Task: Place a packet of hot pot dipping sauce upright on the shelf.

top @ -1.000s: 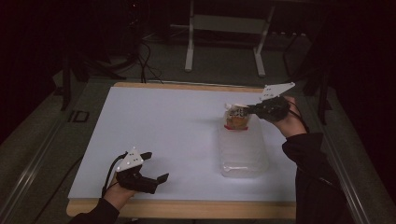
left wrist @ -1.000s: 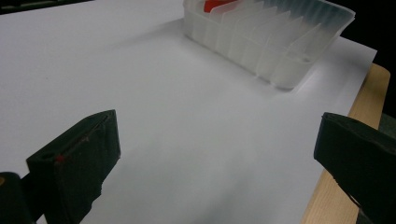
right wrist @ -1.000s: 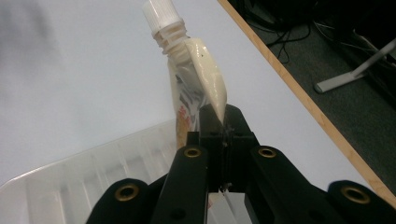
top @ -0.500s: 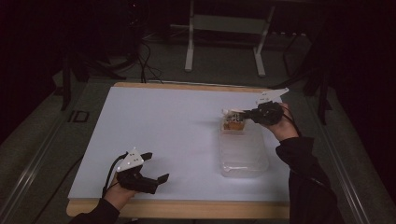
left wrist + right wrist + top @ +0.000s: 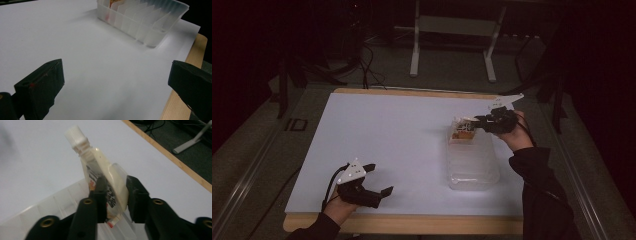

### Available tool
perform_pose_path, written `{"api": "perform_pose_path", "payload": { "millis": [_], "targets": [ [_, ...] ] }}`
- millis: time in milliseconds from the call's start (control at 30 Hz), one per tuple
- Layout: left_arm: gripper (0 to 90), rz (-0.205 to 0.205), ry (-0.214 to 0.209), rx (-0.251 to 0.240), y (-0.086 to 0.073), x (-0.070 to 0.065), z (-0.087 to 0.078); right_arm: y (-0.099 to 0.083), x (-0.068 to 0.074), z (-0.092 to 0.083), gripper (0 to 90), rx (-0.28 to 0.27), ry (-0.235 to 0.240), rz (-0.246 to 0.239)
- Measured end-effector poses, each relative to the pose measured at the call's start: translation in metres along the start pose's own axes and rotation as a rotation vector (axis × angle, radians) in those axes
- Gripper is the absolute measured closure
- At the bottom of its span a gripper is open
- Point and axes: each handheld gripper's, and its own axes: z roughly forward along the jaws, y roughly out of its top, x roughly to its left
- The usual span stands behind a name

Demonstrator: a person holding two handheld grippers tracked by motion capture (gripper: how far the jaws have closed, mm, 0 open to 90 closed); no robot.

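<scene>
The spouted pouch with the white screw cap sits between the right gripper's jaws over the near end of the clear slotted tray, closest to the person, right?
Not the near end. In the high view the right gripper has the spouted pouch over the far end of the clear slotted tray, away from the person. The white cap and its place between the jaws, which have just been opening, are as you say.

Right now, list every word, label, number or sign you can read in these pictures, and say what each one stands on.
No text can be read.
The spouted pouch between the right gripper's jaws carries bold black print on a white label, too blurred and too hidden by the jaws to read.
An orange and red patch on the pouch in the clear divided tray: too small to read.
</scene>
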Motion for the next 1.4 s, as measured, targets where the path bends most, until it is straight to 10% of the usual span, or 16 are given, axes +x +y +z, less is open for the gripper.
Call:
{"api": "perform_pose_path", "payload": {
  "millis": [933,1400],
  "targets": [
    [0.5,0.006,0.001,-0.014,0.002,-0.003,-0.002,-0.008,0.051,-0.040,13.5,-0.138,-0.046,0.128],
    [0.5,0.008,0.001,-0.019,0.003,-0.003,-0.004,-0.027,0.090,-0.048,12.8,-0.211,-0.040,0.154]
  ]
}}
